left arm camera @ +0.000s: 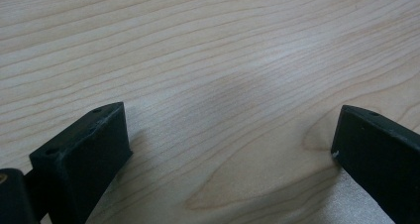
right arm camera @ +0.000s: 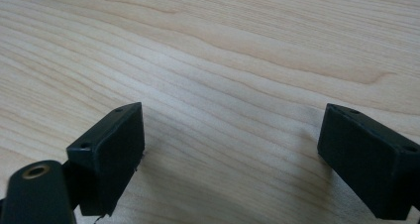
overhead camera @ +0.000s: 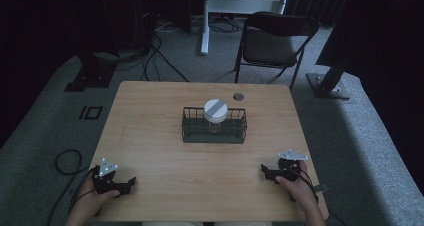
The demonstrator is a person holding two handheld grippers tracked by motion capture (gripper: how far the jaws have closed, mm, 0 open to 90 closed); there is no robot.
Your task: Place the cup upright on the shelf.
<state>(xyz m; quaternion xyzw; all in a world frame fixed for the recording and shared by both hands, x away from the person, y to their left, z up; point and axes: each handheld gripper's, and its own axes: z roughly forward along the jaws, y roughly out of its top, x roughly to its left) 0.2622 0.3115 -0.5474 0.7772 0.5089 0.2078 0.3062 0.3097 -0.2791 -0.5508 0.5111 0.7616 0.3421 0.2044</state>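
I see the white jar (overhead camera: pixel 215 111) upright in the wire basket (overhead camera: pixel 214 134), straight ahead, well apart from both grippers; neither is clearly nearer. My left gripper (overhead camera: pixel 129 184) and right gripper (overhead camera: pixel 265 171) rest with jaws spread, empty.

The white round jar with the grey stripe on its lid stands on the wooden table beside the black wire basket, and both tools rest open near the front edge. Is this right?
Not fully. In the high view, the white round jar with a grey stripe on its lid stands inside the black wire basket, not beside it. The rest holds: the basket is on the wooden table, and the left tool and right tool rest open near the front edge.
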